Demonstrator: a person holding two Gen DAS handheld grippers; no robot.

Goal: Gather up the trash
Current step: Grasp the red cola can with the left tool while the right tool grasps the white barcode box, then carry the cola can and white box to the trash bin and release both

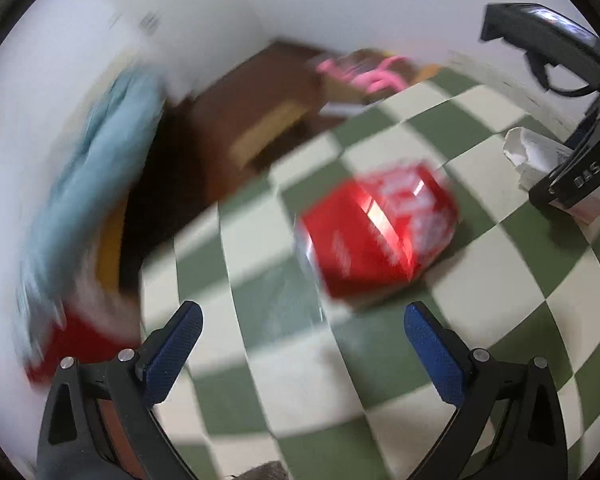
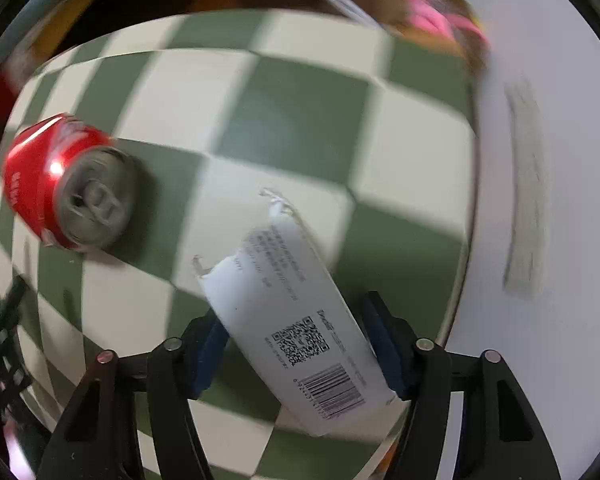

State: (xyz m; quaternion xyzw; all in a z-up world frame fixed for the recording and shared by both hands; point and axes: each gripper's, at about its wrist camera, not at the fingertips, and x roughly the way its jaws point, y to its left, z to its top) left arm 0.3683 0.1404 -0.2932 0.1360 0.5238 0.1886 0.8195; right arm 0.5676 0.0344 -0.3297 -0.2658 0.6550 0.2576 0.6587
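On the green-and-cream checked tablecloth point(image 2: 300, 120), a dented red aluminium drink can point(image 2: 66, 184) lies on its side, well in from the edges, its grey top with the pull tab showing only in the right wrist view. That view also shows the right gripper point(image 2: 300, 344) with its blue-padded fingers point(image 2: 384, 344) closed onto a torn white paper packet point(image 2: 296, 320) printed with a QR code and a barcode, held tilted above the cloth near its right edge, where white floor or wall begins. The left wrist view, badly blurred, shows the can point(image 1: 376, 232) from its red side, ahead of the left gripper point(image 1: 300, 344), whose fingers point(image 1: 172, 356) stand wide apart with nothing between them. Near the cloth's right edge there, the right gripper point(image 1: 568, 184) and the packet point(image 1: 536, 156) appear again. Beyond the far-left edge are a brown wooden box point(image 1: 252, 112), a pale blue cloth point(image 1: 92, 184) and something pink point(image 1: 364, 72), too blurred to name.
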